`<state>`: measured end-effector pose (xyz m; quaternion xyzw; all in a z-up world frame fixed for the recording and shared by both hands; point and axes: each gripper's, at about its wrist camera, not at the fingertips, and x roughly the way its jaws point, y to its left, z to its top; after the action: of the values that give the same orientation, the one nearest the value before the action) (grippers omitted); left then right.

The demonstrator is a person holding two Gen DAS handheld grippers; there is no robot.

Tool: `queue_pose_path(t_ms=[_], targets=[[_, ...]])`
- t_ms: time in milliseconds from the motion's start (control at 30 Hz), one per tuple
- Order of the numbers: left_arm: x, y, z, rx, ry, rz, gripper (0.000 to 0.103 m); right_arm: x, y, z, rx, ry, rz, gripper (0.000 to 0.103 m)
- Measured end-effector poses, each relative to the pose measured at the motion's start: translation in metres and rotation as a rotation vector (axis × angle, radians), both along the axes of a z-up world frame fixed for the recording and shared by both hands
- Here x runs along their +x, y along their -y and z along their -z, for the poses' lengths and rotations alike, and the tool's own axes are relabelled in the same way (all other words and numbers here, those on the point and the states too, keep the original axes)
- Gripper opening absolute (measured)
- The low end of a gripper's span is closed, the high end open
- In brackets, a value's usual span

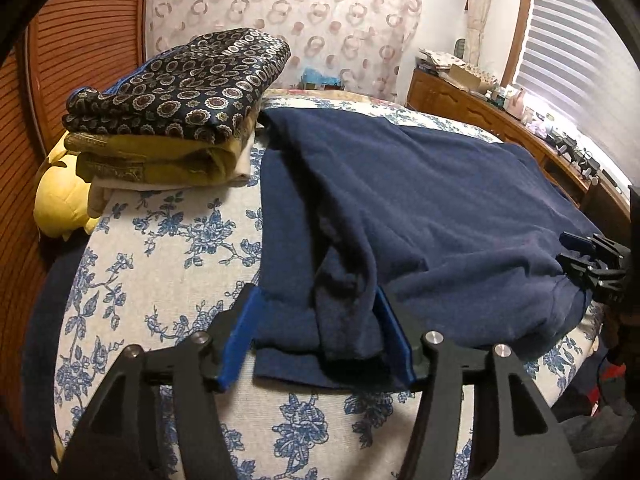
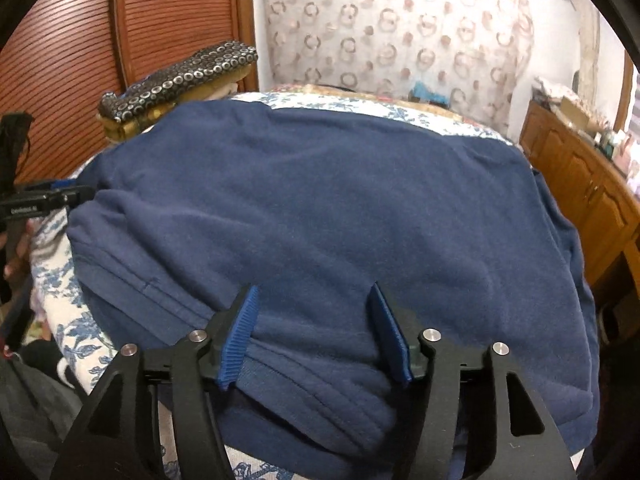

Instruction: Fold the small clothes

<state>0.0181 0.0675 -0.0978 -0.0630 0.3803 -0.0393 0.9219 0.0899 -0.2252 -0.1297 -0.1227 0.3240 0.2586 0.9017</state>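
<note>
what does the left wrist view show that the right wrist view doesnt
Only the left wrist view: a yellow plush toy beside the folded stack, bright window blinds, and the navy garment's near-left corner between the open left gripper.

Only the right wrist view: the ribbed hem and the open right gripper over the cloth.

Both: navy garment on the floral bedspread, patterned folded stack, wooden cabinet.

Matt, fleecy navy garment (image 2: 320, 208); glossy patterned cloth (image 1: 188, 84); ribbed wooden door (image 2: 80, 60).
</note>
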Motion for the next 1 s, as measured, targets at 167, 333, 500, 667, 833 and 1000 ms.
queue_pose_path(t_ms=[167, 333, 500, 667, 833, 1000], targets=[[-0.001, 0.000, 0.000, 0.000, 0.002, -0.002, 0.059, -0.002, 0.001, 0.003, 0.018, 0.015, 0.019, 0.067], [0.000, -0.002, 0.000, -0.012, -0.001, -0.009, 0.059, -0.002, -0.001, 0.002, 0.017, 0.023, 0.021, 0.068], [0.000, -0.010, -0.001, -0.090, 0.002, 0.000, 0.032, -0.003, -0.001, 0.001, 0.017, 0.023, 0.018, 0.068], [0.002, -0.009, -0.005, -0.141, 0.014, 0.032, 0.013, -0.003, -0.001, 0.001, 0.018, 0.023, 0.017, 0.068], [0.005, 0.005, -0.035, -0.179, 0.076, 0.095, 0.011, -0.004, 0.001, 0.000, 0.019, 0.021, 0.012, 0.068], [0.016, 0.029, -0.066, -0.176, 0.134, 0.171, 0.011, -0.001, 0.013, -0.007, 0.041, 0.010, 0.044, 0.068]])
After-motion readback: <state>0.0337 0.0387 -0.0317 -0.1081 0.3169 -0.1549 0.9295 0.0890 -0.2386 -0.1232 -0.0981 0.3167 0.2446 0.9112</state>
